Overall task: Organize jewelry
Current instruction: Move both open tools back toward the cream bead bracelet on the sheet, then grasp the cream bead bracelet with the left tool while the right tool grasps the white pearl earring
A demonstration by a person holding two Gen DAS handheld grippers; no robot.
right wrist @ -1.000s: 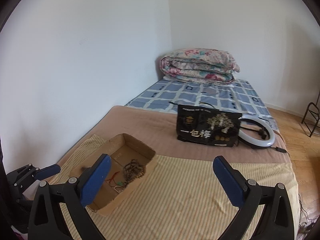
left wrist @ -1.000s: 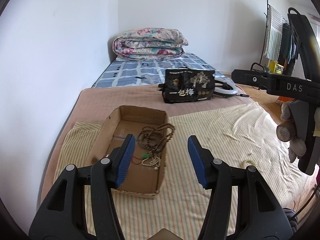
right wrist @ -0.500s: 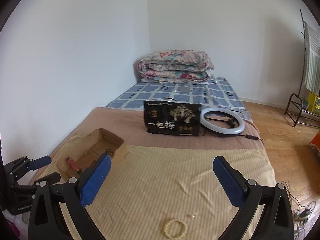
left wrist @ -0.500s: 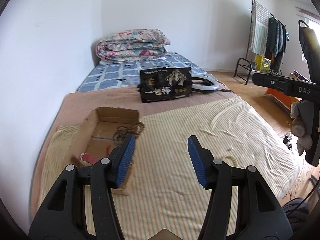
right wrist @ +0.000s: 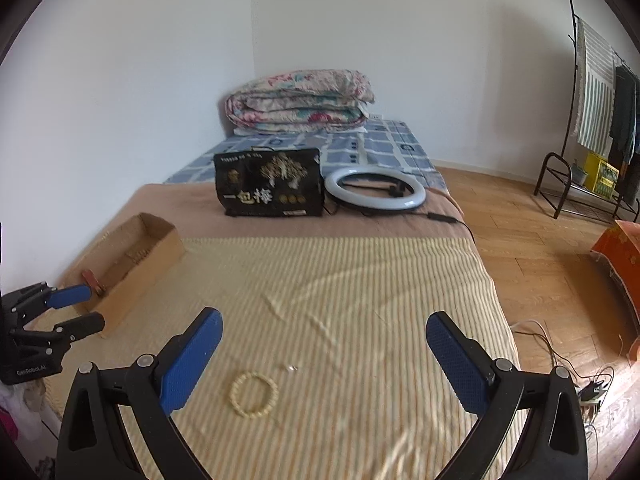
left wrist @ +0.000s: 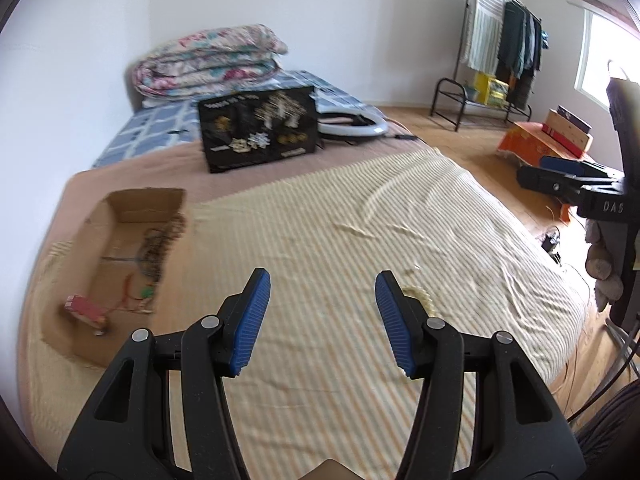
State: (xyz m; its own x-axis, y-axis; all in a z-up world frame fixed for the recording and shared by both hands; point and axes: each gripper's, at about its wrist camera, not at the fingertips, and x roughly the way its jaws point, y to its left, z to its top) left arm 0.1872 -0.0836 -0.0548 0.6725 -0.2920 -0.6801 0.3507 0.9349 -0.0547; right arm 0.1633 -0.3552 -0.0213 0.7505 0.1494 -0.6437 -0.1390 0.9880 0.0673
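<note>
An open cardboard box point(left wrist: 120, 216) lies on the striped sheet at the left. It holds brown bead strands point(left wrist: 160, 244) and a small red item point(left wrist: 84, 308). A cream bead bracelet point(right wrist: 254, 394) lies loose on the sheet just below and between the fingers of my right gripper point(right wrist: 324, 320), which is open and empty. In the left wrist view the bracelet point(left wrist: 420, 296) peeks out from behind the right finger of my left gripper point(left wrist: 322, 280), also open and empty. A tiny pale item point(right wrist: 290, 368) lies near the bracelet. The box point(right wrist: 132, 264) sits beside my left gripper point(right wrist: 86, 310) at the left edge.
A black printed bag point(right wrist: 268, 184) and a white ring light point(right wrist: 374, 188) lie farther up the bed, with a folded floral quilt point(right wrist: 300, 100) behind. A clothes rack point(right wrist: 592, 112), an orange box point(right wrist: 620, 252) and floor cables point(right wrist: 592, 392) stand to the right.
Both grippers have swung right, away from the box and lower toward the sheet. The bracelet has come into view under the right gripper. Neither gripper's opening has changed.
</note>
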